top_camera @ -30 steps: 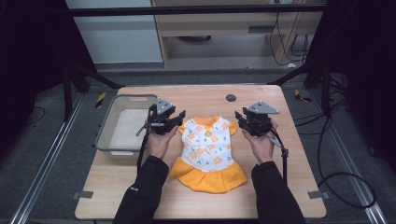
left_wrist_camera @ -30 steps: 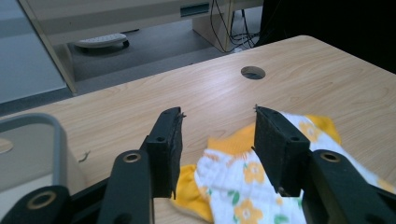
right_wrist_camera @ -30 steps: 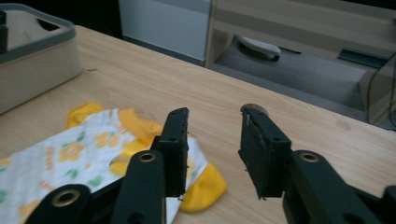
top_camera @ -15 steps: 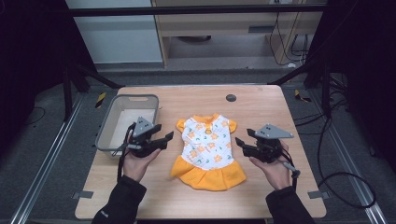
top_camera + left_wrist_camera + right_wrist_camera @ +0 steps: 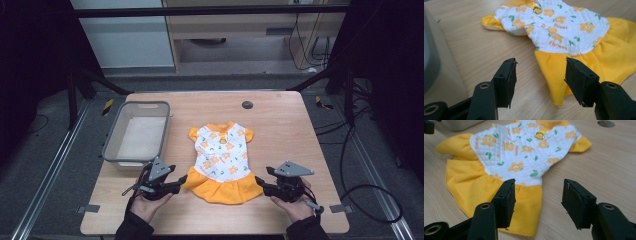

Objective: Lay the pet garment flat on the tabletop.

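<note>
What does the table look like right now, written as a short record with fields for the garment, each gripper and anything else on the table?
garment: small dress, white flowered top, yellow skirt, flat on table
left gripper: jaws open, at skirt's left corner
right gripper: jaws open, at skirt's right corner
bin: grey tub, left of dress
other: dark round disc beyond the dress

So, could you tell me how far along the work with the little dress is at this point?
Done: the dress lies spread flat on the table, collar away from the person. In hand: the left gripper and right gripper sit open at the two corners of the yellow skirt hem, gripping nothing yet. Left: closing on the hem and whatever follows, perhaps folding it or moving it to the grey bin.
</note>
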Demonstrator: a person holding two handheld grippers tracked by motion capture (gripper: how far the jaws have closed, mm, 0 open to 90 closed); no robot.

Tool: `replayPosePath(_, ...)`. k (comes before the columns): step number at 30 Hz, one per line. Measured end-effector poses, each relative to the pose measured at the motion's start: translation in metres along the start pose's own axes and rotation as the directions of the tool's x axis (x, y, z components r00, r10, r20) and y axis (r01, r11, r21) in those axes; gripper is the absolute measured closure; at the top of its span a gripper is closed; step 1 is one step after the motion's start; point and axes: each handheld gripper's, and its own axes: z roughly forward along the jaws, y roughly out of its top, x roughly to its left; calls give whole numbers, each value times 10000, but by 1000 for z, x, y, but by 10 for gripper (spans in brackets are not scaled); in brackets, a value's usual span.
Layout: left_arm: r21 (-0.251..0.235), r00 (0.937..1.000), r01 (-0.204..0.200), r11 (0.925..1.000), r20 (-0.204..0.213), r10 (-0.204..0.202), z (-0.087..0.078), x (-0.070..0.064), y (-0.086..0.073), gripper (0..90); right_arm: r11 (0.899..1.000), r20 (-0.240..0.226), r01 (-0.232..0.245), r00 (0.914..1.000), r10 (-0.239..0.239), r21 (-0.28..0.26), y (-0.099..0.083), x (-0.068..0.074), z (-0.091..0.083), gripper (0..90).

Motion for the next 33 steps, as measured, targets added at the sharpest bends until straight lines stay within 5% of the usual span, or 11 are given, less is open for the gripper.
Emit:
replayPosePath(5, 288, 9994, -290, 9992, 207, 284, 10, -8, -4, 417, 9992, -121, -140, 9998, 144, 376, -14, -3, 9, 453)
replayPosePath(12, 1004, 9994, -60, 9949, 338, 26, 24, -9, -11, 492, 9941, -306, -225, 9992, 259, 1066, -27, -4, 25, 477)
replayPosePath(18, 1316, 9982, 337, 9907, 448, -399, 28, -5, -9, 675, 9879, -529, -196, 9982, 281, 1539, -28, -2, 32, 574)
replayPosePath(21, 1412, 9966, 455, 9889, 613, -546, 27, -3, -9, 831, 9814, -691, -43, 9974, 179, 1918, -29, 1, 34, 741)
replayPosePath(23, 1428, 9951, 518, 9884, 760, -632, 26, -2, -9, 846, 9792, -753, -120, 9968, 278, 2026, -28, 2, 34, 779)
replayPosePath(26, 1396, 9942, 561, 9886, 832, -682, 23, -2, -8, 861, 9781, -935, -52, 9953, 251, 2080, -25, 4, 31, 840)
replayPosePath(33, 1091, 9834, 1173, 9871, 1257, -1308, -3, -3, -10, 860, 9929, -1479, -108, 9886, 284, 1184, -16, 3, -1, 838)
